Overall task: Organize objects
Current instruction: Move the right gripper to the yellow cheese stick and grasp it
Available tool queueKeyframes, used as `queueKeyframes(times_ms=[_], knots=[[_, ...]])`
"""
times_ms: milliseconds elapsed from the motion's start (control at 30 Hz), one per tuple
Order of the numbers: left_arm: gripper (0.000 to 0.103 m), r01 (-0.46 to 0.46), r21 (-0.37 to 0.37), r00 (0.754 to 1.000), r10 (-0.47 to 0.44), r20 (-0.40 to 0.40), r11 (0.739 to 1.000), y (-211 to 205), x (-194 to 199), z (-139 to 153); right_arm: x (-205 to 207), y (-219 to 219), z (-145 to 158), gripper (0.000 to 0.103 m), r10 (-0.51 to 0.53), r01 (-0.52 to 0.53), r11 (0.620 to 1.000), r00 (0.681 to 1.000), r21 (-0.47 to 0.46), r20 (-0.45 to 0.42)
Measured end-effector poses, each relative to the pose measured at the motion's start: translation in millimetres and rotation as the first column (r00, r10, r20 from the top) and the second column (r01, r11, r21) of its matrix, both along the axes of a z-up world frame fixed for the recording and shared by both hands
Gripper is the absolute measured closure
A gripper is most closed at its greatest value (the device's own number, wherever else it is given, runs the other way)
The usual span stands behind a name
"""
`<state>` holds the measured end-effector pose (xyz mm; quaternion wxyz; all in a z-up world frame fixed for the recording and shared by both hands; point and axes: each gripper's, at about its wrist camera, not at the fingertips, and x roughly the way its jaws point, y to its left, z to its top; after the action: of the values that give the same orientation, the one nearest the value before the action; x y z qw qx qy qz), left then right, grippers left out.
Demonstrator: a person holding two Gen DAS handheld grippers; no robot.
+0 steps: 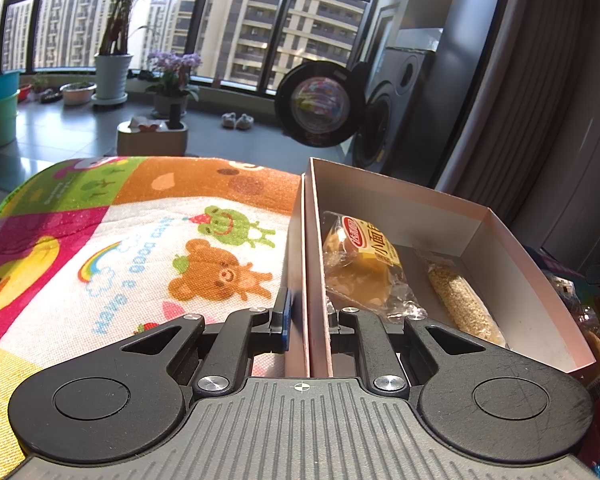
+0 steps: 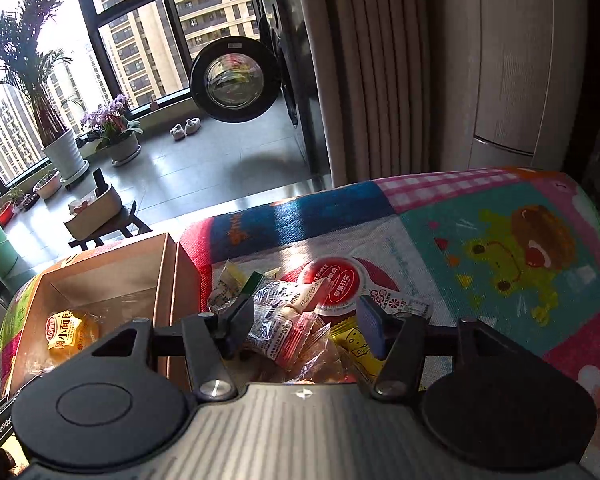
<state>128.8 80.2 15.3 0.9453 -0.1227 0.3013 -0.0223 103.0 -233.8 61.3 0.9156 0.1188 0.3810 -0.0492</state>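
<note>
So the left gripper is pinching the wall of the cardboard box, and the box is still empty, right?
Not quite. The left gripper does clamp the wall of the cardboard box, but the box is not empty: the left wrist view shows a wrapped bun and a long grain bar lying inside.

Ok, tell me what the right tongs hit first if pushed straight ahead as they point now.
Most likely the clear-wrapped snack packet lying between the open fingers of the right tongs. It tops a pile of snacks on the cartoon mat. Depth is hard to judge through the fisheye.
</note>
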Motion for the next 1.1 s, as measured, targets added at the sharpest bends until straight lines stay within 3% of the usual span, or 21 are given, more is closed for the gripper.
queueKeyframes(times_ms=[167, 400, 633, 733, 833, 1100], knots=[[0.088, 0.0, -0.001, 1.0, 0.0, 0.0, 1.0, 0, 0, 0, -3, 4, 1, 0.042, 0.024, -0.023, 0.999, 1.0, -0.035, 0.011], [0.088, 0.0, -0.001, 1.0, 0.0, 0.0, 1.0, 0, 0, 0, -40, -10, 11, 0.037, 0.026, -0.017, 0.989, 0.998, -0.147, 0.06], [0.088, 0.0, 0.0, 1.0, 0.0, 0.0, 1.0, 0, 0, 0, -48, -69, -5, 0.036, -0.118, 0.118, 0.992, 0.993, -0.047, 0.005], [0.088, 0.001, -0.001, 1.0, -0.001, 0.0, 1.0, 0, 0, 0, -48, -72, -21, 0.044, -0.134, 0.131, 0.99, 0.991, -0.059, -0.032], [0.088, 0.0, 0.0, 1.0, 0.0, 0.0, 1.0, 0, 0, 0, -48, -72, -34, 0.059, -0.109, 0.108, 0.994, 0.992, -0.017, -0.065], [0.088, 0.001, -0.001, 1.0, -0.001, 0.0, 1.0, 0, 0, 0, -35, -54, -44, 0.059, -0.039, 0.041, 0.999, 0.997, 0.028, -0.064]])
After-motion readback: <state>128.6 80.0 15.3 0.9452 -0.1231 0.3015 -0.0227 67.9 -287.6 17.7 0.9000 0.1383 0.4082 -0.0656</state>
